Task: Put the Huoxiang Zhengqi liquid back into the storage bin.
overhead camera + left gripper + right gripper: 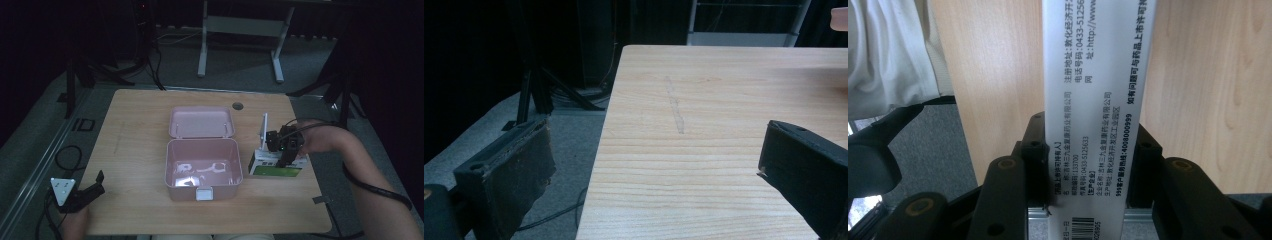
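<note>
The white and green medicine carton (276, 165) is lying flat on the table (135, 125), just to the right of the open pink lunch box (202, 167) and near the table's right edge. Its long axis is being kept across the table, left to right in the high view; in the right gripper view the printed white side (1098, 100) is running straight away from the camera. The carton is being clamped across its narrow width by the right tool (286, 156), whose jaws are pressed against both long sides. That tool is being held pointing steeply down, the right forearm (370, 175) being bent in from the lower right. The left tool (90, 192) is being rested at the table's near left corner, well apart from the carton, its jaws spread wide around nothing.
</note>
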Demonstrator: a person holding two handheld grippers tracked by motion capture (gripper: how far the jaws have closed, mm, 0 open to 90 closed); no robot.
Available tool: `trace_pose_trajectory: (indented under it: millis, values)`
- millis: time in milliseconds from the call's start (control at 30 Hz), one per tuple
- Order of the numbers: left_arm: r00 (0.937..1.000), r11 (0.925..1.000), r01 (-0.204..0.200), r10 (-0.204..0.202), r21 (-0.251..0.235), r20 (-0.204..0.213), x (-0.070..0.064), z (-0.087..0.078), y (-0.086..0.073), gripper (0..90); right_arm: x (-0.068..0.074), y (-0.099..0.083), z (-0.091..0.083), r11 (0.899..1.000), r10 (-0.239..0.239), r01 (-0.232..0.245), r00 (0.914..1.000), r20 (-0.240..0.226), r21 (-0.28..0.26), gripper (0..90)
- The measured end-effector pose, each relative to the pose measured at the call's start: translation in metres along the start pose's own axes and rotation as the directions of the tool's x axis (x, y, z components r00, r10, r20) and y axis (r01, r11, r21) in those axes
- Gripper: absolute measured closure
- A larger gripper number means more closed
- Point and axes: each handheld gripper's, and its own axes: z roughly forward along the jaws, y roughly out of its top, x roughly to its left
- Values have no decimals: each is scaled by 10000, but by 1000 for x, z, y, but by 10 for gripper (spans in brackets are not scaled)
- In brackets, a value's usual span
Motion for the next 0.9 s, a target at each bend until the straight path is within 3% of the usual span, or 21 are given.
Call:
trace_pose_trajectory:
  millis: [467, 900]
  values:
    - [10000, 10000, 13, -13, 9, -15, 0, 0, 0, 16, 10, 22, -37, 10000, 43, -44, 9997, 237, 41, 625]
    - [10000, 10000, 67, -67, -17, 18, 1, 0, 0, 16, 9, 61, -49, 9999, -57, 60, 9998, 211, -140, 625]
